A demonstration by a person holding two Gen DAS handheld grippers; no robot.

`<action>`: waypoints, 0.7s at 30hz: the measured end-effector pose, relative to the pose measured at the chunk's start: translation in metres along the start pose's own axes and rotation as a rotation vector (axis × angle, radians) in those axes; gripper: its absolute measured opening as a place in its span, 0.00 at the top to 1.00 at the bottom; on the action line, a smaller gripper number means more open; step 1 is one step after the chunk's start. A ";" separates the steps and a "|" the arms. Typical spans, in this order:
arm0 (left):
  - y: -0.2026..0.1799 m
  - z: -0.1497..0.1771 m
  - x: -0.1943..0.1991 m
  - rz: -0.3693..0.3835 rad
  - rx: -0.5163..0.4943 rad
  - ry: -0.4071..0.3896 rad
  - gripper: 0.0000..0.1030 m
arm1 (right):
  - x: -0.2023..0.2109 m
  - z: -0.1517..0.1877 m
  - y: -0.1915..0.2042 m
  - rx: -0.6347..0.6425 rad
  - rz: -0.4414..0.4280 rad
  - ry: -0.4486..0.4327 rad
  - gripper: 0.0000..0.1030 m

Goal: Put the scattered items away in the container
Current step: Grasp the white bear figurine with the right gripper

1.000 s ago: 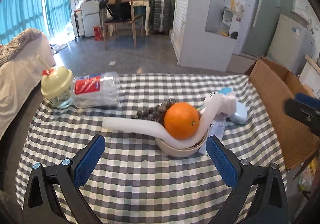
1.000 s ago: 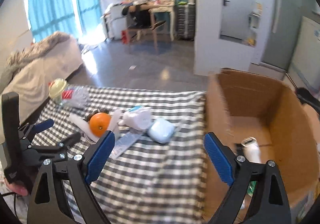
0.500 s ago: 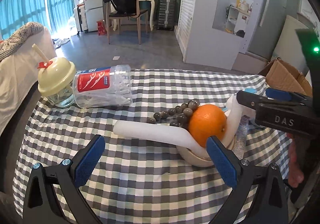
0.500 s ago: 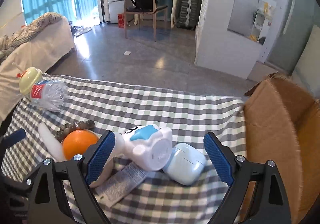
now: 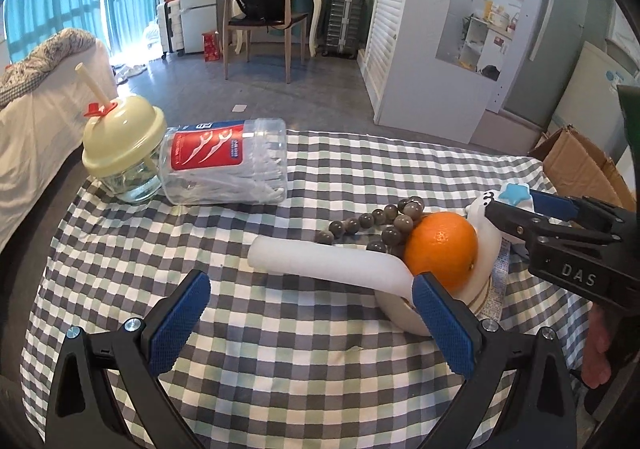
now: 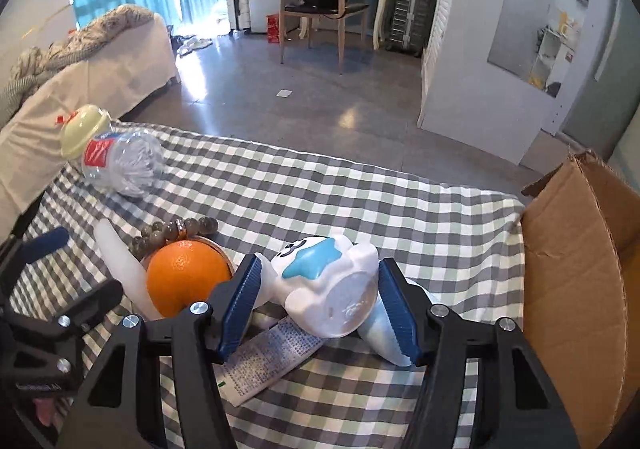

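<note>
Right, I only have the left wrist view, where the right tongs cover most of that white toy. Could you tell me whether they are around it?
Observer: Yes. In the right wrist view the right tongs straddle the white toy, which lies on the checked cloth, and both pads look to touch its sides.
Operator: Thank you. Is anything lying under or against it?
Observer: A printed packet lies flat with one end under the toy, and a pale blue case is tucked against the toy's right side, partly hidden by the right pad.
</note>
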State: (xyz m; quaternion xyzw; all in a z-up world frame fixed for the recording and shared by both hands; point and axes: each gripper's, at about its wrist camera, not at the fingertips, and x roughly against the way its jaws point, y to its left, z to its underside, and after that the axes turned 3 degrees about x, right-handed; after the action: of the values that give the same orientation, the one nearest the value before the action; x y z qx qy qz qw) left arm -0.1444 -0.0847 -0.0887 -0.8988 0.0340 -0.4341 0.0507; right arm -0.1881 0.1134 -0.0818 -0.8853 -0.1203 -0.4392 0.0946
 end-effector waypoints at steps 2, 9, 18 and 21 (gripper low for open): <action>0.003 0.000 0.001 -0.003 0.007 -0.001 0.00 | -0.008 -0.002 -0.001 0.009 -0.010 0.007 0.39; 0.017 -0.015 0.011 -0.060 0.004 -0.059 0.00 | 0.013 0.001 0.001 -0.007 -0.008 -0.044 0.46; 0.016 -0.052 -0.013 -0.149 -0.025 -0.110 0.00 | 0.044 0.000 0.013 -0.005 -0.040 -0.104 0.56; 0.022 -0.056 -0.032 -0.169 -0.007 -0.089 0.00 | 0.045 -0.001 0.016 0.010 -0.067 -0.100 0.57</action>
State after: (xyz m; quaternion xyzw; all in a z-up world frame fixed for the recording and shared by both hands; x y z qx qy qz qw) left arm -0.2087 -0.1063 -0.0814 -0.9170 -0.0430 -0.3964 0.0124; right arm -0.1584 0.1037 -0.0462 -0.9011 -0.1565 -0.3967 0.0781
